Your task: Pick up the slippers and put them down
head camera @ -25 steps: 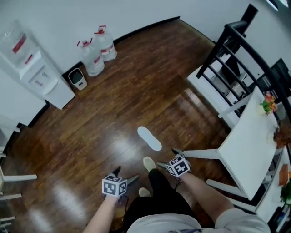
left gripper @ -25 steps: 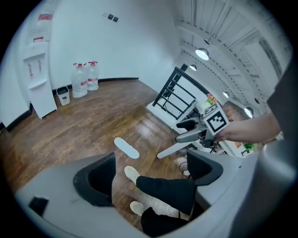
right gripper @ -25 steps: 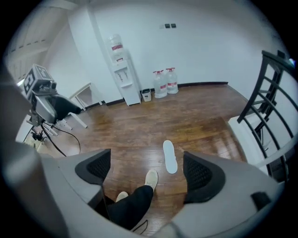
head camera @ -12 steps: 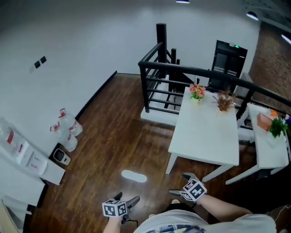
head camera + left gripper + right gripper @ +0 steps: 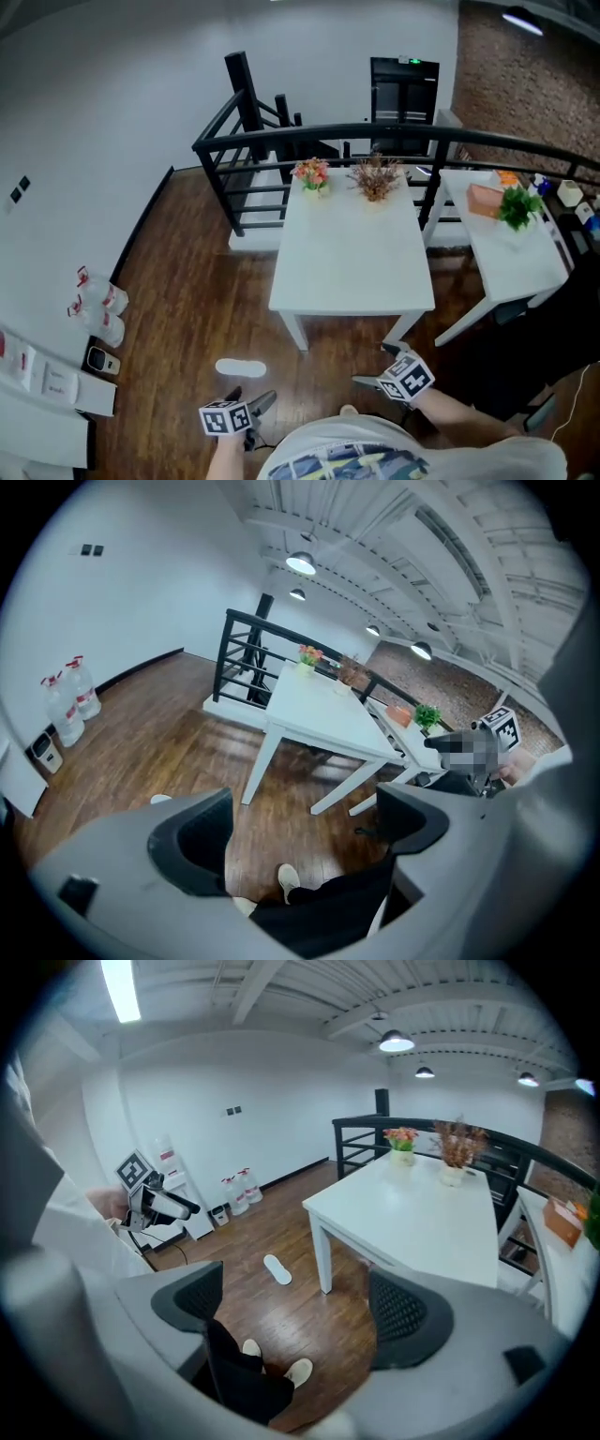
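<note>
Left gripper [image 5: 305,832] with grey jaws apart and nothing between them, brown wooden plank floor [image 5: 141,733] beyond, white rectangular table [image 5: 314,710] beside black metal railing [image 5: 246,653], flat white slipper [image 5: 160,799] partly hidden by one jaw, person's pale shoe [image 5: 288,881] below.

slipper [image 5: 159,799] partly hidden, water dispenser [image 5: 47,386] cut off

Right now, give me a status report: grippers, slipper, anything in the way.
Left gripper open, empty. Right gripper open, empty. White slipper flat on the floor, not yet picked up. Table leg stands close beside it.
</note>
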